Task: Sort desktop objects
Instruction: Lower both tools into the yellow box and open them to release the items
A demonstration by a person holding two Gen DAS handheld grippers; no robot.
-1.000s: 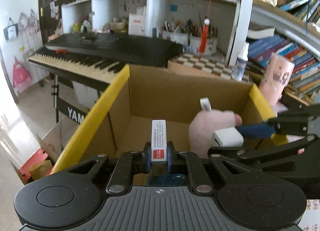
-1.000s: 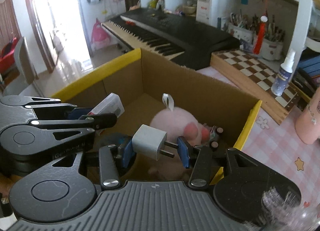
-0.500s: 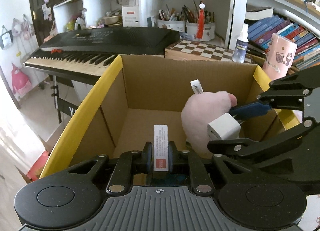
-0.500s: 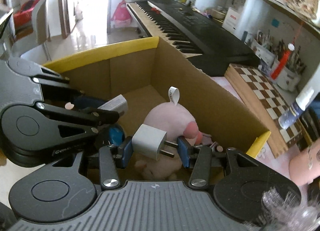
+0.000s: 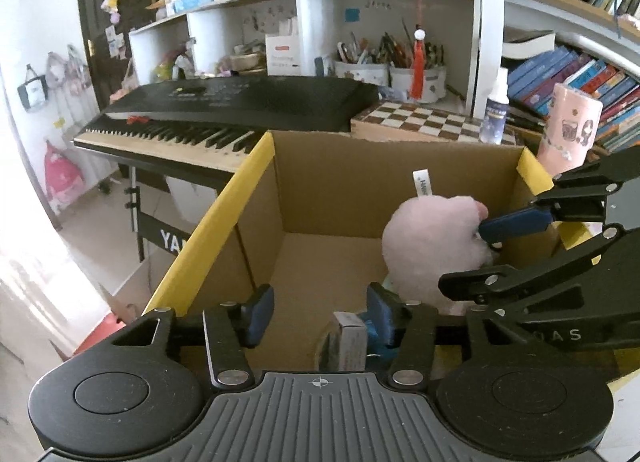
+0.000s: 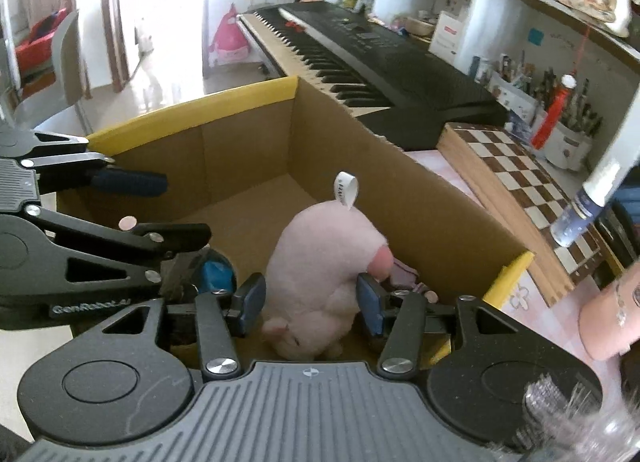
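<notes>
An open cardboard box [image 5: 256, 166] with yellow-edged flaps, also in the right wrist view [image 6: 240, 150], holds a pink plush toy [image 5: 432, 238], seen too in the right wrist view [image 6: 324, 258]. My left gripper [image 5: 318, 314] is open over the box; a small white labelled box [image 5: 351, 342] falls beside its right finger, above a tape roll. My right gripper [image 6: 310, 302] is open and empty, its pads either side of the plush. The white charger is out of sight.
A black keyboard [image 5: 224, 110] stands behind the box. A chessboard [image 5: 424, 122], a spray bottle [image 5: 496, 106], a pink cup [image 5: 568, 122], pen pots and bookshelves are at the back right. Floor lies to the left.
Both grippers have opened. The left let go of the small white box, which drops into the carton. The right let go of the white charger, which is gone from view.
</notes>
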